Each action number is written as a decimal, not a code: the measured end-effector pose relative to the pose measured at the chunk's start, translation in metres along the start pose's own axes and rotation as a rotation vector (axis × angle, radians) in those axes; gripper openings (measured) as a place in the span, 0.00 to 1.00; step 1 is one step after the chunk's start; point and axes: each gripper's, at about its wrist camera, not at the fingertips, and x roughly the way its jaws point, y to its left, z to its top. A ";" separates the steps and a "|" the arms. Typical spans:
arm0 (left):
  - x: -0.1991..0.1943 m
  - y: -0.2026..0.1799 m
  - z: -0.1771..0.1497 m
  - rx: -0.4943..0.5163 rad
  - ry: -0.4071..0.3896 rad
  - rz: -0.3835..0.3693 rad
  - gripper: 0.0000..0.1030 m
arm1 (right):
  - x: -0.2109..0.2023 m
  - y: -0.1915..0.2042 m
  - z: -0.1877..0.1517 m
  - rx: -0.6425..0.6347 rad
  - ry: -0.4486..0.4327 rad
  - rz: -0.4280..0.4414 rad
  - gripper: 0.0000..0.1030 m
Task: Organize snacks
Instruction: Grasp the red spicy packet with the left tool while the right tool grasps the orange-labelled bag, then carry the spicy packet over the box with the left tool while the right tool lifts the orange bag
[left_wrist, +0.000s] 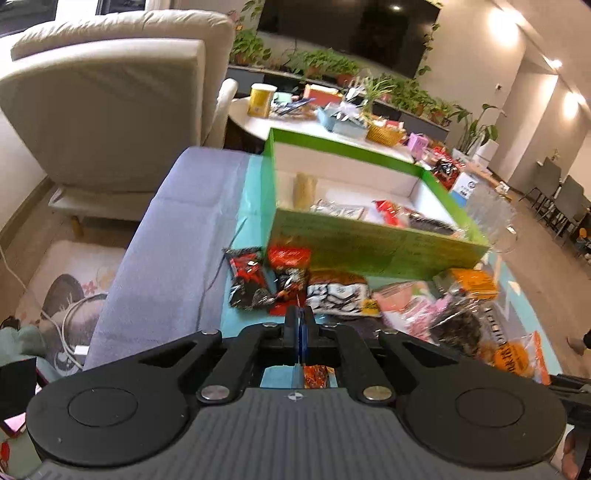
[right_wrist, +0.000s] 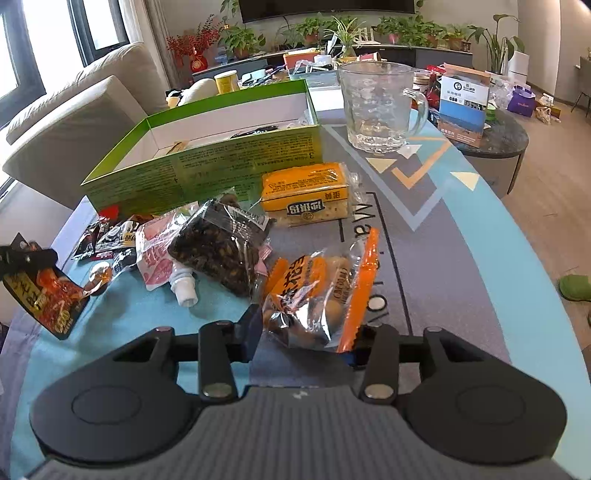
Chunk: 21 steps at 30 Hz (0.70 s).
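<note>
Now left gripper clamped on red-orange packet; right gripper pinching orange-edged snack bag between jaws.

Beige sofa stands left. Wall-mounted television hangs above a planted ledge. Windows admit daylight; ceiling lights glow over wood floor.
</note>
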 end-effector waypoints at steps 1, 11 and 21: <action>-0.003 -0.002 0.001 0.005 -0.006 -0.006 0.01 | -0.002 0.000 -0.001 0.002 0.000 0.000 0.41; -0.011 -0.026 0.010 0.062 -0.029 -0.050 0.01 | -0.013 -0.008 -0.005 0.014 0.004 -0.007 0.41; -0.011 -0.054 0.028 0.116 -0.059 -0.066 0.01 | -0.021 -0.003 -0.016 0.056 -0.022 0.044 0.41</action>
